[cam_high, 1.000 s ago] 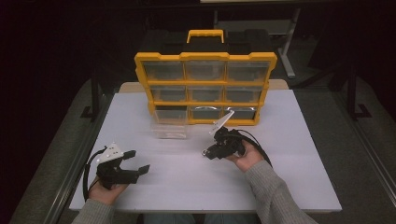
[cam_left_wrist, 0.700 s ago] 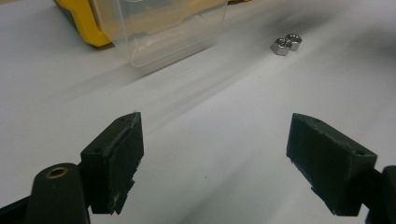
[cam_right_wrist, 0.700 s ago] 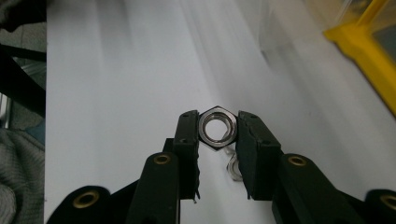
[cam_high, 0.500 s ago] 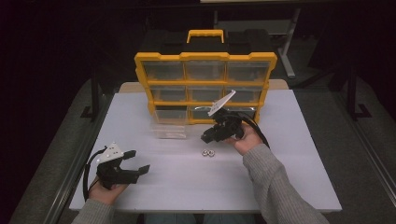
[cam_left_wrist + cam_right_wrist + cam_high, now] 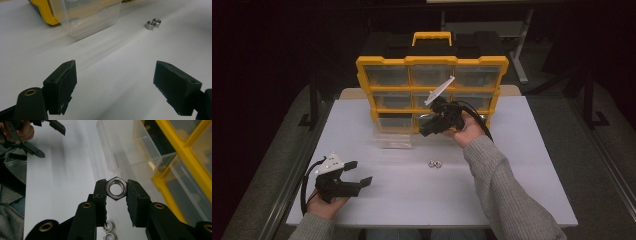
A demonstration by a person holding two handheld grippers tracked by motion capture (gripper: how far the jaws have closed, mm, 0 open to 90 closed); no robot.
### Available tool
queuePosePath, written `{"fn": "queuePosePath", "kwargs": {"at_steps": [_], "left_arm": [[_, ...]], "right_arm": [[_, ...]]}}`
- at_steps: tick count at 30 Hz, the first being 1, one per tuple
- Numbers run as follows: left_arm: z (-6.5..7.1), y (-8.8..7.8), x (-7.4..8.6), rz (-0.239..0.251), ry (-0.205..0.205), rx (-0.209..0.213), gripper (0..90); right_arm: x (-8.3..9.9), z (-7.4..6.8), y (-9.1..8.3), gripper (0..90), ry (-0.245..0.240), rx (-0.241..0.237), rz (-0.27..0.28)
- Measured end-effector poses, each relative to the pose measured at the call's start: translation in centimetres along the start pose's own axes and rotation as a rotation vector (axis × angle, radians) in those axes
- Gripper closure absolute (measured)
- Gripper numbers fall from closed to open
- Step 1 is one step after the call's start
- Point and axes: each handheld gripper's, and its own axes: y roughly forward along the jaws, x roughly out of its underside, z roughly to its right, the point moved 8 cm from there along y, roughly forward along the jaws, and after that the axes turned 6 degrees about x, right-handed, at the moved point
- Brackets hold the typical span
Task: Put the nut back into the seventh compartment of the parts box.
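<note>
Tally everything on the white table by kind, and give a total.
Shiny steel hex nuts: 3, one clamped in the right hand-held gripper, two lying loose on the table
Clear plastic pulled-out drawer: 1
Yellow and black drawer organiser with handle: 1
Black hand-held grippers: 2, the left open
Total: 7

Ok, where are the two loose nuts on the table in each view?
High view: two loose nuts mid-table, in front of the clear drawer.
Left gripper view: upper right, right of that drawer.
Right gripper view: bottom edge, near centre.
Shared landmark: the clear drawer.
</note>
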Motion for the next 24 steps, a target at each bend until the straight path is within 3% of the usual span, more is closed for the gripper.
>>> {"fn": "queuePosePath", "kwargs": {"at_steps": [12, 24], "left_arm": [[0.0, 0.0, 0.0, -0.002, 0.000, 0.002, 18.4], [0.0, -0.1, 0.0, 0.001, -0.003, 0.004, 18.4]], "right_arm": [[-3.7, 0.3, 1.1, 69.0, -0.039, 0.009, -0.003], [-5.5, 0.4, 3.2, 68.9, -0.049, 0.018, -0.015]]}}
